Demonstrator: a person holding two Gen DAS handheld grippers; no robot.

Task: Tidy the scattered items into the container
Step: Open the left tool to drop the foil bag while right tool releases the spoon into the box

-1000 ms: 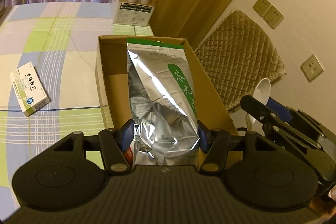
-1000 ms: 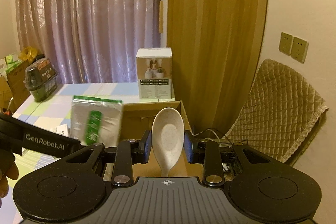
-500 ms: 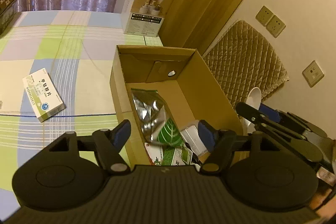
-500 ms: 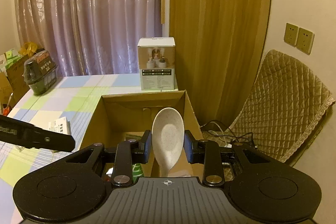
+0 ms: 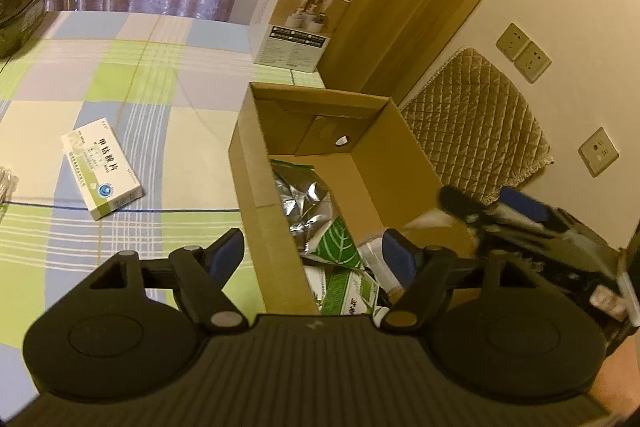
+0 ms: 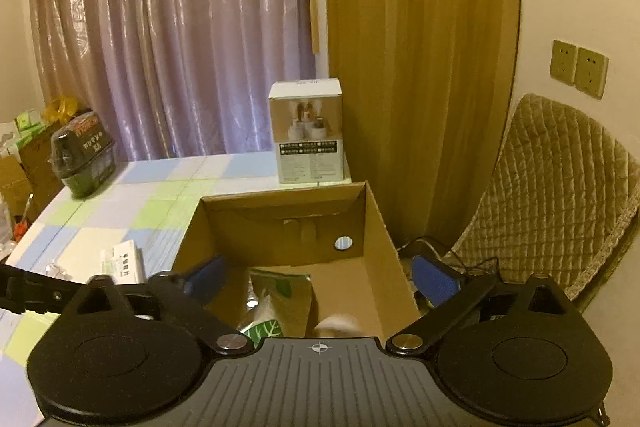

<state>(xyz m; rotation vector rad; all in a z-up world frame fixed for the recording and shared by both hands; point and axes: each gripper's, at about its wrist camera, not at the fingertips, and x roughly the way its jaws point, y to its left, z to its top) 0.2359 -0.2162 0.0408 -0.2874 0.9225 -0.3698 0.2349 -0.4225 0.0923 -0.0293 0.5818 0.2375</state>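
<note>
Pouch [image 5: 308, 203] lies lengthwise along the box [image 5: 256, 163]; both claws, left [image 5: 312, 251] and right [image 6: 320, 277], opening, empty.

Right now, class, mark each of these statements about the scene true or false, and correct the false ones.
1. The silver foil pouch lies inside the cardboard box. True.
2. The medicine packet is inside the box. False: it lies on the checked cloth beside it.
3. The right hand-held gripper grips a spoon. False: its jaws are opening, nothing between them.
4. A white carton stands behind the box. True.
</note>
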